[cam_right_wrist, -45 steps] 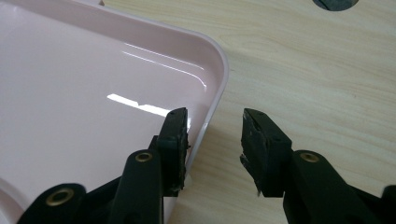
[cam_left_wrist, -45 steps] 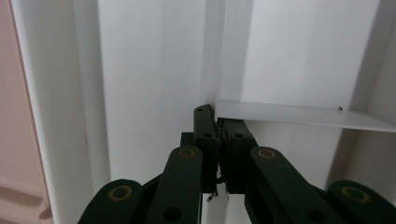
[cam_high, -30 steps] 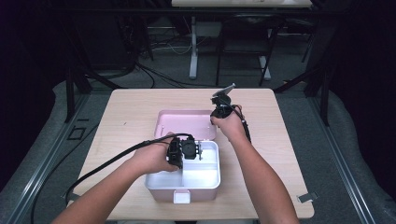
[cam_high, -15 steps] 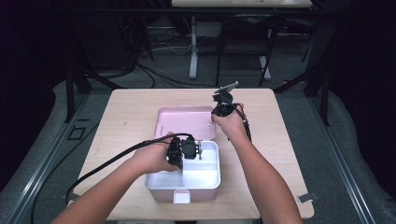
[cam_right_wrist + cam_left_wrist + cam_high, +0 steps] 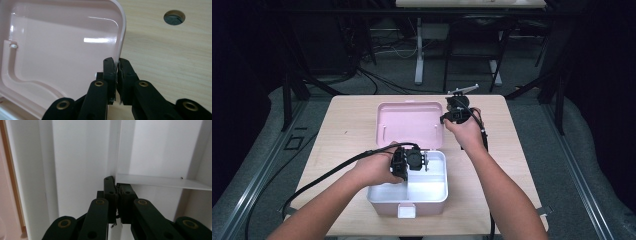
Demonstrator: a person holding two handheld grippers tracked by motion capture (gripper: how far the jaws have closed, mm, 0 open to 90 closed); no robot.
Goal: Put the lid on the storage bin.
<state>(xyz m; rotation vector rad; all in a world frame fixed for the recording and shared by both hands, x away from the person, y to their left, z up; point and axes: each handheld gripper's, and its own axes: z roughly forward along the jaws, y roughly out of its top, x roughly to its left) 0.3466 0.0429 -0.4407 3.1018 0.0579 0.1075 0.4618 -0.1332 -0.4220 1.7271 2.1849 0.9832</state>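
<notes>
Left gripper (image 5: 117,186): jaws clamped on the white box's divider wall (image 5: 160,181), frame centre. Right gripper (image 5: 117,66): jaws just closing, pinching the pink lid (image 5: 62,45) rim, centre.

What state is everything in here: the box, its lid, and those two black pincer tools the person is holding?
White box: open, its compartments look empty.
Pink lid: swung back, right edge pinched.
Divider: upright inside the box, gripped at its end.
Left gripper: shut on the divider.
Right gripper: shut on the pink lid's rim, jaws having just closed.
Table: bears the box.
</notes>
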